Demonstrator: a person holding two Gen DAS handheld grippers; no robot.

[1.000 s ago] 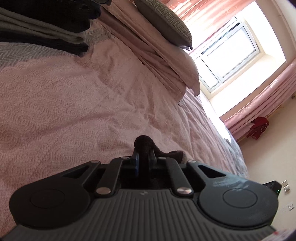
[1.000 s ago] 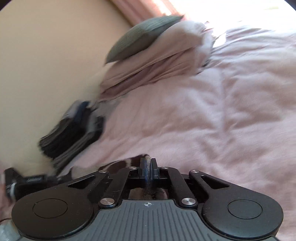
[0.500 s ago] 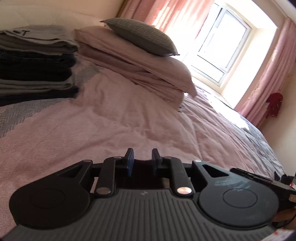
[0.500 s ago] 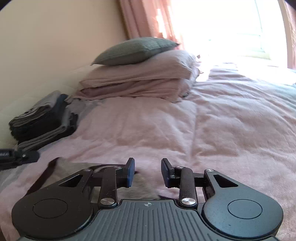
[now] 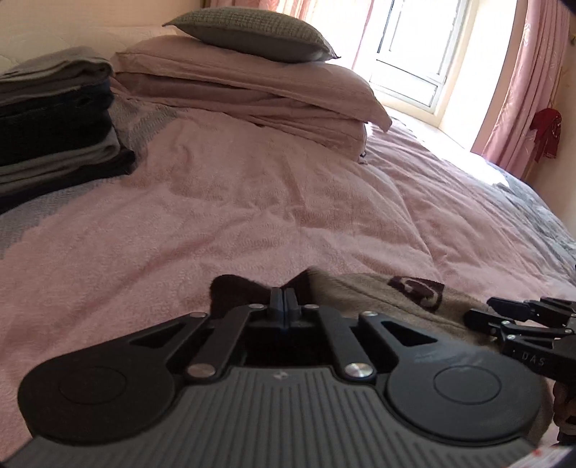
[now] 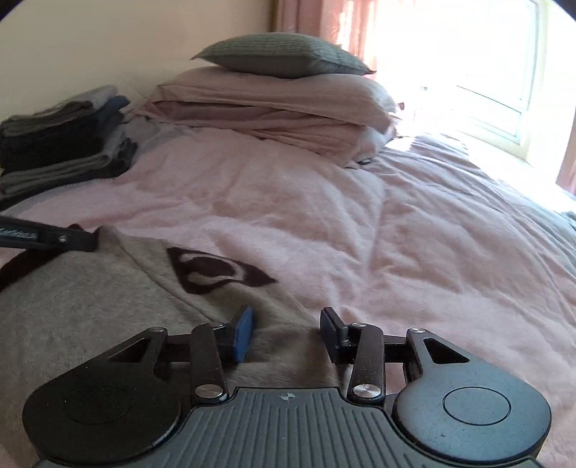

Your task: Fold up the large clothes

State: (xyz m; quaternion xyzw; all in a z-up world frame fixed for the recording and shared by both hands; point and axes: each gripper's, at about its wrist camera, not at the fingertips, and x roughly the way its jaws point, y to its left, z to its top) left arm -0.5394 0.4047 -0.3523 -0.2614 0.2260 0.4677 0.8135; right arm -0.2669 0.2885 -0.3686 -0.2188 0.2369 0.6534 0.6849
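A grey fleece garment (image 6: 90,306) with a dark brown emblem (image 6: 216,275) lies spread on the pink bedspread (image 6: 360,223). In the left wrist view the same garment (image 5: 360,291) sits just beyond my fingers. My left gripper (image 5: 283,293) is shut on the garment's dark brown edge (image 5: 230,289). The right wrist view shows the left gripper (image 6: 94,238) at the garment's far left corner. My right gripper (image 6: 286,316) is open just above the grey fabric, nothing between its fingers. The right gripper (image 5: 482,311) also shows at the right of the left wrist view.
A stack of folded dark and grey clothes (image 5: 54,118) stands at the back left of the bed. Pink pillows (image 5: 244,82) topped by a grey cushion (image 5: 252,32) lie at the head. A bright window (image 5: 414,54) and pink curtains (image 5: 522,90) are behind, right.
Both grippers let go about half a second ago. Since then the left has shut on the garment's dark edge, and the right has opened wider over the garment, which now lies flat.
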